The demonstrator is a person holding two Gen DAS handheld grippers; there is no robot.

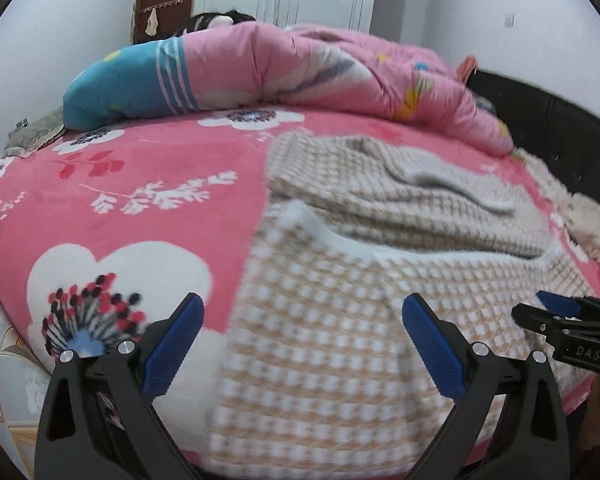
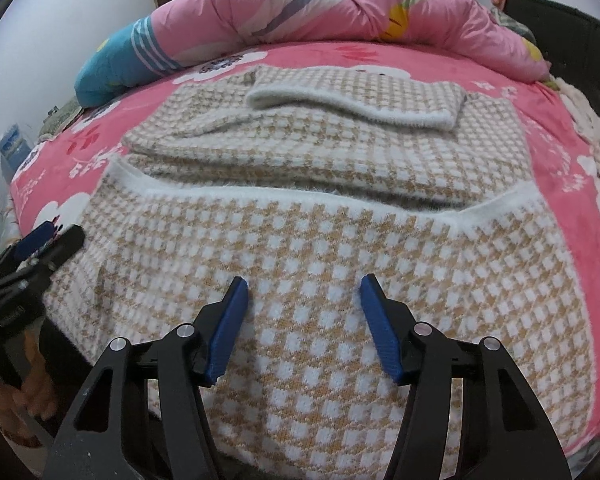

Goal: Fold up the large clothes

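Sweater [image 2: 320,248] hem overhangs bed [image 2: 556,128] edge; pink sheet bare on both sides.

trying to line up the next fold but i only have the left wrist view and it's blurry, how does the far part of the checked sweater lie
Observer: In the right wrist view, the beige-and-white checked knit sweater has a sleeve folded across its far part, with the fuzzy white cuff lying on top.
Operator: is the right gripper holding anything
Observer: No. The right gripper is open; its blue pads stand over the sweater's near part, nothing pinched.
Operator: where does my left gripper sit
Observer: The left gripper is at the sweater's left edge, over the pink floral bedsheet.
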